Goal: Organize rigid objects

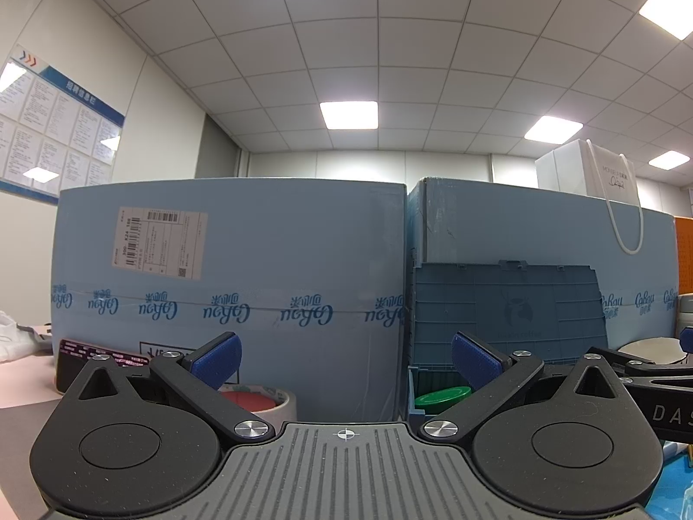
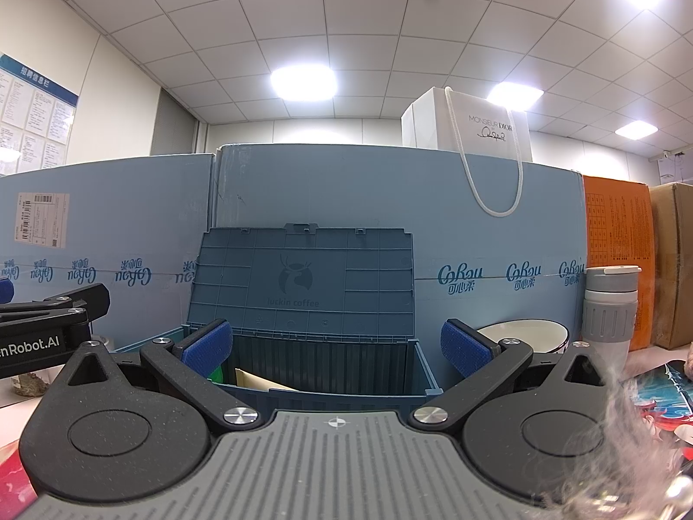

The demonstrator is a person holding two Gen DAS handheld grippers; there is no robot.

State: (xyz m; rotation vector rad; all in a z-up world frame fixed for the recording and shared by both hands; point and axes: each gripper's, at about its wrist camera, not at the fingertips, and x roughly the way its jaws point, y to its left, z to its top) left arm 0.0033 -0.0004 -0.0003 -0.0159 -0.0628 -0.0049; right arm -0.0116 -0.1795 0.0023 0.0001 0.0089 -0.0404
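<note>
My right tool [image 2: 337, 349] hides most of the blue bin's [image 2: 426, 375] contents; only a cream edge shows. Both tools gape wide, holding nothing. The bin sits directly ahead; my left tool [image 1: 345, 359] faces the tape roll [image 1: 277, 401].

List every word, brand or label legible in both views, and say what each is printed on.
"luckin coffee": open lid of the blue crate.
"MONSIEUR DIOR": white gift bag; the signature below is unreadable.
"CoRou": tape band on the blue cartons, upside down on the left carton.
"nRobot.AI", cut off: left tongs' body.
"DAS", cut off: right tongs' body.
Shipping label, wall notice board, orange box: too small.
</note>
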